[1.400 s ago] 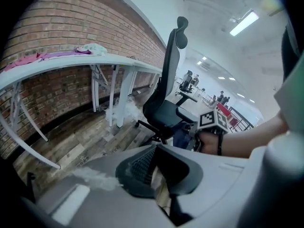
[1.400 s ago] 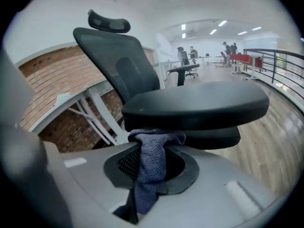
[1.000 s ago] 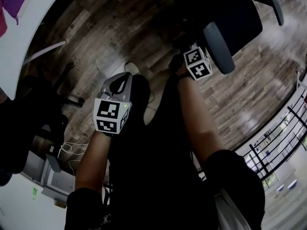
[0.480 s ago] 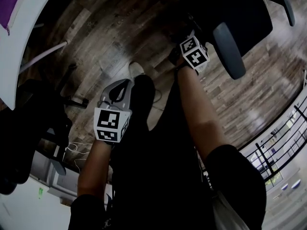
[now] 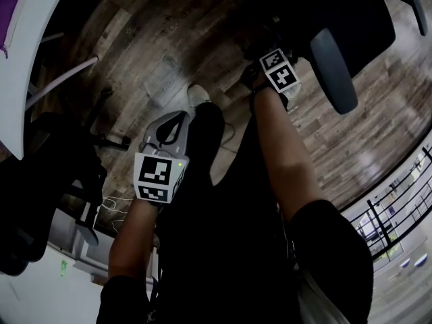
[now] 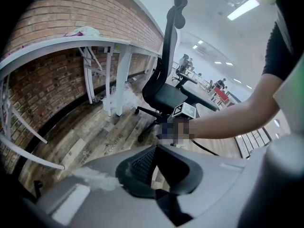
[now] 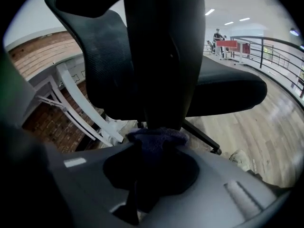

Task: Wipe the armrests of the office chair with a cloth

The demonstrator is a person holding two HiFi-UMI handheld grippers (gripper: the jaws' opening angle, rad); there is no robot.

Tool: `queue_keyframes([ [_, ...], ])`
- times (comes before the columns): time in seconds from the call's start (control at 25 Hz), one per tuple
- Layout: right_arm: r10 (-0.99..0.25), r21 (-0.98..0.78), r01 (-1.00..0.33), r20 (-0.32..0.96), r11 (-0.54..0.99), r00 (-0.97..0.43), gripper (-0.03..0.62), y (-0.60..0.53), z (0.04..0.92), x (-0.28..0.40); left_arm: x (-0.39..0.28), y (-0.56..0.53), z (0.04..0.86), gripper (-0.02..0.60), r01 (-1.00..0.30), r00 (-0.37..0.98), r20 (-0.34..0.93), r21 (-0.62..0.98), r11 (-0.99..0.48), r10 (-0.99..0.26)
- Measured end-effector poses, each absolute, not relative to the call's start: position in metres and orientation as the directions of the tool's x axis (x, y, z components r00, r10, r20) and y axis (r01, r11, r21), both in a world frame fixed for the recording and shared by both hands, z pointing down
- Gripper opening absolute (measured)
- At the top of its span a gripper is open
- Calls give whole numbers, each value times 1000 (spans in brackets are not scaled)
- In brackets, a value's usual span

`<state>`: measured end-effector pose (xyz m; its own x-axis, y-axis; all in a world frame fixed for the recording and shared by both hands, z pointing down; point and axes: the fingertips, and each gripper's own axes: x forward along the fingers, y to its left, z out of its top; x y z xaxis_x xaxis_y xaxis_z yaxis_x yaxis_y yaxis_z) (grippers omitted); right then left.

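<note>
The right arm reached out nearly straight to the office chair [image 5: 341, 15], bringing the right gripper [image 7: 153, 151] just beside the near end of the chair's grey armrest [image 5: 335, 73]. Its jaws were clamped on a bunched dark cloth [image 7: 156, 137], which touched a dark upright part of the chair directly ahead. The left arm was bent and held back from the chair, over the person's leg, with the left gripper [image 5: 172, 123] well apart from the chair, its jaws slightly parted and empty.
</note>
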<state>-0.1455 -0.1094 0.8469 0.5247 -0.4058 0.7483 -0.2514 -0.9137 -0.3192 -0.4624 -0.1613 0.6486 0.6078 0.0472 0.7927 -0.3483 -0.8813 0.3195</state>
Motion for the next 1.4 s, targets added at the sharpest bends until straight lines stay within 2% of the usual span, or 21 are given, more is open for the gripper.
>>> queue_keyframes([
  [0.32,-415,-316,-269,720,-910,556,67,-87,808,-147,-444,-162,630,6,-339,639,768,331,-881,43],
  [0.64,-467,-242,-427,677,-871,569,69,-70,754,-153,-422,-160,599,6,-322,674,739,323,-890,24],
  [0.88,-543,-275,-490,617,-827,570,67,-76,712,-155,-408,-161,585,6,-328,689,725,323,-888,9],
  [1.16,-652,-308,-619,603,-722,460,69,-93,678,-181,-384,-161,561,6,-338,700,714,302,-892,-24],
  [1.4,-777,-306,-798,558,-519,291,69,-85,619,-207,-348,-162,544,6,-387,710,702,323,-864,-55],
])
